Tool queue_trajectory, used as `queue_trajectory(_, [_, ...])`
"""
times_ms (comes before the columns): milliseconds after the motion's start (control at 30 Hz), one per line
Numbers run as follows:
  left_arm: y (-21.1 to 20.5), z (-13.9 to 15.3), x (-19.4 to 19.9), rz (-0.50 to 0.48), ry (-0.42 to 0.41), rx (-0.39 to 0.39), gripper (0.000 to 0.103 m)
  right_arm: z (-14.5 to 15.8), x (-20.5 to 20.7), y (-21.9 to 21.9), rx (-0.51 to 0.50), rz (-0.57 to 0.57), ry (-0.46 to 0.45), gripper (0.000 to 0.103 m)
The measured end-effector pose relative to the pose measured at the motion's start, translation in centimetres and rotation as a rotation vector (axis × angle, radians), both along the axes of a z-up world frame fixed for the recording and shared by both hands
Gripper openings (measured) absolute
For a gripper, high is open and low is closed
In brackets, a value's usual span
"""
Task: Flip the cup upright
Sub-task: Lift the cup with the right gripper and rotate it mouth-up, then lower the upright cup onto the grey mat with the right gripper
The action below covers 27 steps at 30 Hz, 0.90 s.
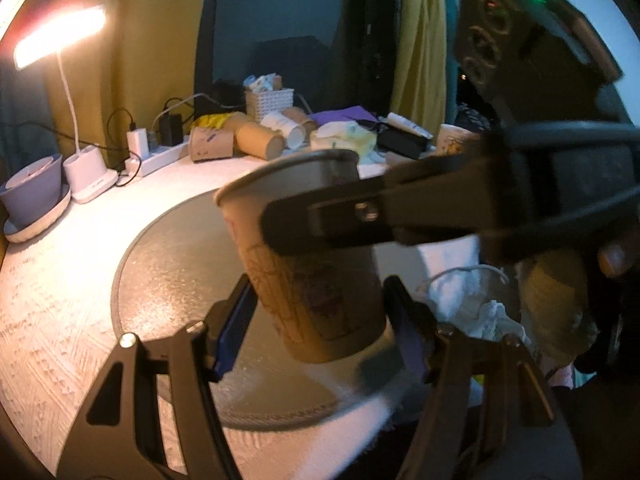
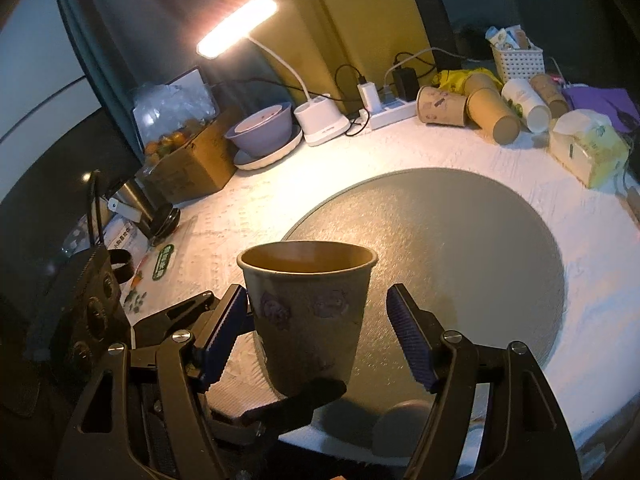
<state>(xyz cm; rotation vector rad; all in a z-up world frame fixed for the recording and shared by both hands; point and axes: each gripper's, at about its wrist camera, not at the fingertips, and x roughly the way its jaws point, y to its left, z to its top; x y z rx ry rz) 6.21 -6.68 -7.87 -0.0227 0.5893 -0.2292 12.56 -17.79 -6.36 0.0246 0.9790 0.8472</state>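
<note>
A paper cup with purple cartoon prints [image 1: 308, 276] is upright, mouth up, held in the air above the round grey mat [image 1: 176, 264]. My left gripper [image 1: 320, 316] has its jaws wide on either side of the cup's lower half, with gaps showing. A finger of the right gripper [image 1: 332, 220] crosses the cup's upper wall from the right. In the right wrist view the cup [image 2: 308, 320] stands between my right gripper's blue pads [image 2: 320, 340]; the left pad touches it, the right pad stands apart. The left gripper's finger [image 2: 296, 400] sits under its base.
Several paper cups [image 2: 480, 108] lie on their sides at the back of the table, near a white basket [image 2: 518, 62] and a tissue pack [image 2: 588, 148]. A desk lamp [image 2: 320, 120], a purple bowl [image 2: 262, 128], a power strip [image 2: 392, 114] and a cardboard box [image 2: 192, 164] stand left.
</note>
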Motion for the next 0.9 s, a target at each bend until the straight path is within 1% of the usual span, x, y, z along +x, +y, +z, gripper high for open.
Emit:
queue_trajectory(167, [-0.4,0.3,-1.2,-0.033,-0.021,0.007,0.066,0.0,-0.7,0.0,0.011,0.006,0.022,0.075])
queue_trajectory(333, [-0.2,0.5,-1.7,-0.041,-0.027,0.005,0.066,-0.2,-0.8,0.0,0.015,0.003,0.039,0.075])
queue_trajectory(367, [-0.2,0.5,-1.7,-0.042,-0.026,0.003,0.066,-0.2,-0.8,0.0,0.018,0.006,0.044,0.074])
queue_trajectory(400, [-0.1,0.5,-1.7,-0.040,-0.024,0.001,0.066,-0.2,-0.8,0.0,0.019,0.008,0.046,0.071])
queue_trajectory(500, [0.0,0.5,-1.4,-0.034,-0.018,-0.005,0.066,-0.3,-0.7,0.0,0.020,0.008,0.049,0.070])
queue_trajectory(633, [0.0,0.0,-0.9,-0.017,0.015,-0.010,0.067,-0.8,-0.3,0.4,0.013,0.008,0.056,0.069])
queue_trajectory(700, [0.2,-0.4,-0.4,-0.006,0.044,-0.012,0.067,-1.2,0.1,0.5,0.005,0.003,0.062,0.069])
queue_trajectory(767, [0.6,-0.8,-0.1,0.002,0.063,-0.024,0.075,-1.5,0.4,0.7,-0.003,-0.005,0.064,0.069])
queue_trajectory(900, [1.7,-1.2,0.5,0.016,0.089,-0.051,0.076,-1.7,1.5,1.0,-0.013,-0.030,0.046,0.069])
